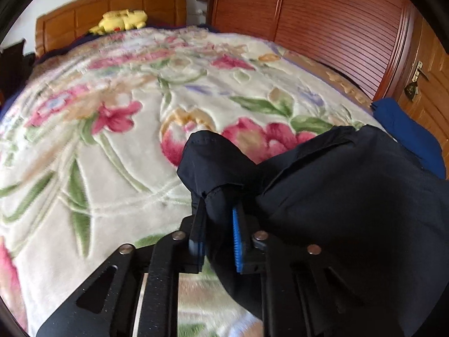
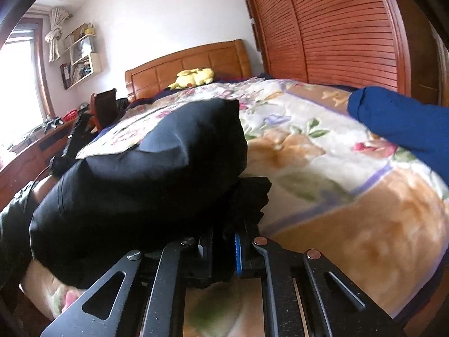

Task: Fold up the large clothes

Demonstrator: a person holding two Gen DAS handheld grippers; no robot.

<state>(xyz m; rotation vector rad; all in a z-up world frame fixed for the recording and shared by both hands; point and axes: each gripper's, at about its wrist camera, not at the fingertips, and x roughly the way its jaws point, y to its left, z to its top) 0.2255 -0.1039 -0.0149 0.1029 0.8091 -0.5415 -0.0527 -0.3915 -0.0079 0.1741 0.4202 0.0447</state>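
Two grippers hold one dark garment over the near end of the bed, which is covered by a floral blanket. On the left, the left gripper has its fingers clamped on a bunched fold of the black cloth; a hemmed end pokes up above them while the bulk billows off to the right, just short of a blue cloth at the bed's edge. The main risk here, as I judge it, is that the bite takes a wad and not a clean edge, so a pull could drag out only one layer and leave the fold crooked, or let the slick fabric slide free. Further right, the right gripper likewise has its fingers pressed together on black fabric, with the garment ballooning up and to its left and hiding much of the bed. Because the cloth hangs slack between the two holds, spreading it unevenly could twist it, and the blue cloth lies near enough to be swept along. As for pose, the left gripper tilts steeply down toward the blanket, while the right one points at a shallower slant across the mattress toward the headboard and its yellow plush toy.
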